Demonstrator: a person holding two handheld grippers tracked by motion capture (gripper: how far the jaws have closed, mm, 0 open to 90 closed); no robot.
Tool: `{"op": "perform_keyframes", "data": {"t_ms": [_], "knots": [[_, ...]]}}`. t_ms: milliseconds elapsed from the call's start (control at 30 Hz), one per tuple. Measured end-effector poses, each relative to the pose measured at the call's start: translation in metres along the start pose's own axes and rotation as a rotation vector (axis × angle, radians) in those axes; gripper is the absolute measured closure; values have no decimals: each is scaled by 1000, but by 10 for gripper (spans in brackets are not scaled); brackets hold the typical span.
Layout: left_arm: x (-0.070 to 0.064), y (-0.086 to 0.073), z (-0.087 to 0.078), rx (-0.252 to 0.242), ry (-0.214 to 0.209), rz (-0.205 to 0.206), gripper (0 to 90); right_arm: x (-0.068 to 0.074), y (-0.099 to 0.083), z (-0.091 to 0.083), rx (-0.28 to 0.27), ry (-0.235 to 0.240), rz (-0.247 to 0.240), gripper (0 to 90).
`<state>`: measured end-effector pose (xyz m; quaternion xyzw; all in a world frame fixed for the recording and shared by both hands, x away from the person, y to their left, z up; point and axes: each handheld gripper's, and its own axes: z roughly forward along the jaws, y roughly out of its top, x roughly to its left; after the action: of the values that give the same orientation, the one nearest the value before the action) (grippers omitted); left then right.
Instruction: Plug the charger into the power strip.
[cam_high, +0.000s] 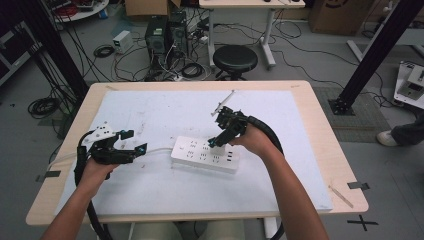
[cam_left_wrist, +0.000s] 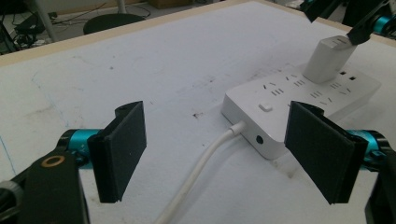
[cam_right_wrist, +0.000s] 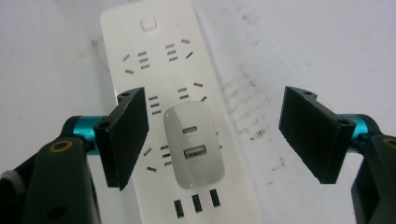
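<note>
High view: white power strip (cam_high: 205, 155) lies flat near the middle of the pale mat (cam_high: 150, 190) on the wooden table (cam_high: 325, 150); its cord (cam_high: 157, 149) runs left toward the left gripper (cam_high: 135, 142). The right gripper (cam_high: 216, 141) hangs over the strip's top and hides the charger there; its jaw gap is hard to read from here. Left gripper sits just left of the strip, jaws apart, holding nothing. A black stool (cam_high: 235, 59) and cable clutter stand on the floor beyond the table. Left gripper view: both pads wide apart, empty, strip's switch end (cam_left_wrist: 266, 106) between them farther off, cord (cam_left_wrist: 205, 163) passing up the middle. A white charger (cam_left_wrist: 327, 58) stands plugged in at the strip's far part, its top edge met by a jaw tip of the other gripper (cam_left_wrist: 362, 30), which is cut off at the frame edge. Right gripper view: looking straight down on the charger (cam_right_wrist: 194, 144), seated in the strip (cam_right_wrist: 154, 51); two ports visible on its face. Pads well apart either side, neither touching it; left pad covers some sockets.
</note>
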<state>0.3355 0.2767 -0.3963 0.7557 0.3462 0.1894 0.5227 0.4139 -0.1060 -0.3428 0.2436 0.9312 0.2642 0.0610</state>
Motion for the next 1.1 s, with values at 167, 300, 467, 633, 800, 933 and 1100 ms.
{"op": "perform_keyframes", "data": {"t_ms": [167,300,467,633,800,933,1100], "knots": [[-1,0,-1,-4,-1,2,209,-5,-24,-21,-79,-74,107,204],[-1,0,-2,-3,0,0,209,-9,-43,-35,-137,-103,161,204],[0,0,-5,-6,3,1,209,-10,-70,-50,-194,-127,212,204],[0,1,-7,-12,8,4,209,-7,-97,-63,-232,-174,255,204],[-1,3,-10,-25,11,6,209,0,-120,-77,-274,-223,274,203],[-2,3,-12,-31,14,10,209,3,-133,-88,-308,-249,288,191],[-3,4,-15,-34,13,15,209,9,-146,-93,-327,-269,323,186]]}}
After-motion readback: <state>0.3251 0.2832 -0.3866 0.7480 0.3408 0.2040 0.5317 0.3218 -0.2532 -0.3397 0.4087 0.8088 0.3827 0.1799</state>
